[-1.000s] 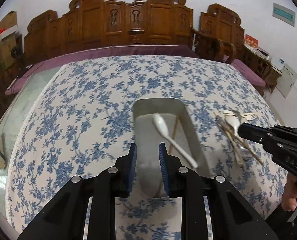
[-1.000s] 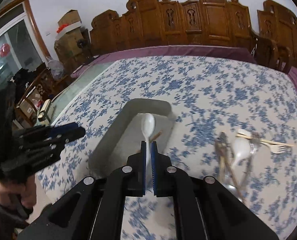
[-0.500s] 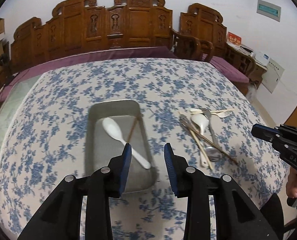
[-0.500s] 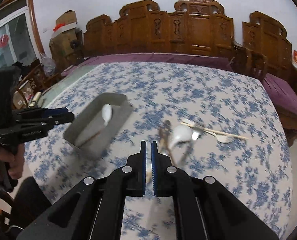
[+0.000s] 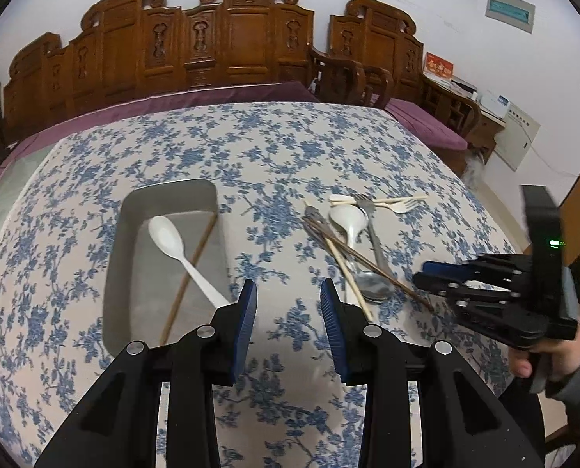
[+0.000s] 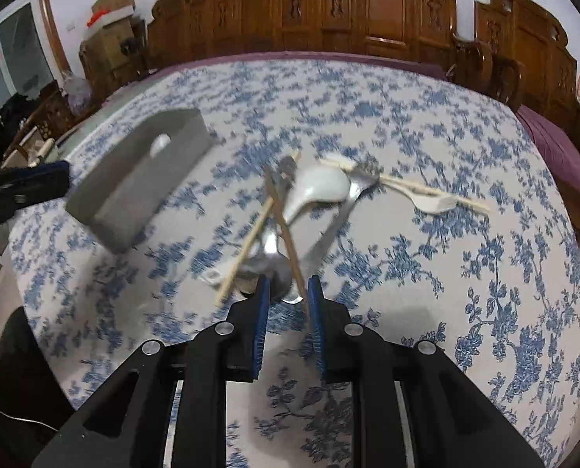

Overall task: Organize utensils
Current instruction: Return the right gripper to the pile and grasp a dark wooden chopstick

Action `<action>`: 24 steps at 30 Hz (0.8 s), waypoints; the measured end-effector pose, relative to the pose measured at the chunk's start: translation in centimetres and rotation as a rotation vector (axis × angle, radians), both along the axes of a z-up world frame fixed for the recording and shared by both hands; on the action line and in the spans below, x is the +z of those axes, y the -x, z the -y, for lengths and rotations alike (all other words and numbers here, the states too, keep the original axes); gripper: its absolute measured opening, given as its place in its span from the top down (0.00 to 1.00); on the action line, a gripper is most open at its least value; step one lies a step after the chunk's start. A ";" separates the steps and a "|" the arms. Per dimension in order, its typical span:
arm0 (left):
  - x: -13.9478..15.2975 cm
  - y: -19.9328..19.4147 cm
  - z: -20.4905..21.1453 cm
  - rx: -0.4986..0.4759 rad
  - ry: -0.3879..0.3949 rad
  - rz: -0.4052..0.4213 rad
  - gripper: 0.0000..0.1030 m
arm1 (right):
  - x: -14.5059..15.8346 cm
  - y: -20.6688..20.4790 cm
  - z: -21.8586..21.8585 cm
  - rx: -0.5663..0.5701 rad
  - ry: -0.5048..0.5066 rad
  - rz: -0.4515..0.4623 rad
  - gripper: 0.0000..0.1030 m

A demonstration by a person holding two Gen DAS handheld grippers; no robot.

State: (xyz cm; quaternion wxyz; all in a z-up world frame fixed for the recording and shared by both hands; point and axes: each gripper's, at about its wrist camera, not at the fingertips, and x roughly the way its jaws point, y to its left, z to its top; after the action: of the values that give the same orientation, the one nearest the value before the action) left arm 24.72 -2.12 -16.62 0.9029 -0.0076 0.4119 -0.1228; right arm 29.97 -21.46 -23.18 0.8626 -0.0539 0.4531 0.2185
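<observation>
A grey tray [image 5: 165,195] on the flowered cloth holds a white spoon [image 5: 169,238] and a brown chopstick [image 5: 190,269]. To its right lies a loose pile: a white spoon [image 5: 348,220], a metal spoon [image 5: 373,290], chopsticks [image 5: 344,265] and a pale fork [image 5: 399,206]. My left gripper [image 5: 288,304] hangs open and empty over the cloth between tray and pile. My right gripper [image 6: 288,296] is low at the near end of the pile, its jaws opening. The metal spoon's bowl [image 6: 278,269] and a dark chopstick [image 6: 286,234] lie between them, neither pressed.
The table [image 5: 282,148] is backed by carved wooden chairs [image 5: 231,39] and a purple bench cushion [image 5: 426,124]. A hand [image 5: 543,362] holds the right gripper at the table's right edge. Boxes [image 6: 110,4] stand at the far left. Bare cloth [image 6: 485,273] lies right of the pile.
My left gripper widened and swung from above the tray to the right of it. My right gripper left the white spoon in the tray, dropped to the pile, and its jaws parted.
</observation>
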 end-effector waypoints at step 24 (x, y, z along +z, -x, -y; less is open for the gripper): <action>-4.7 0.2 4.6 -0.048 -0.012 -0.120 0.69 | -3.6 0.3 0.8 0.065 0.095 -0.035 0.94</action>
State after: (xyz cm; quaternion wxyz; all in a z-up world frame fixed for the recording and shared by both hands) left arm 24.55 -6.74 -21.30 0.8733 0.0005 0.4663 -0.1415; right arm 29.71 -22.31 -26.83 0.8434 -0.1057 0.4760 0.2255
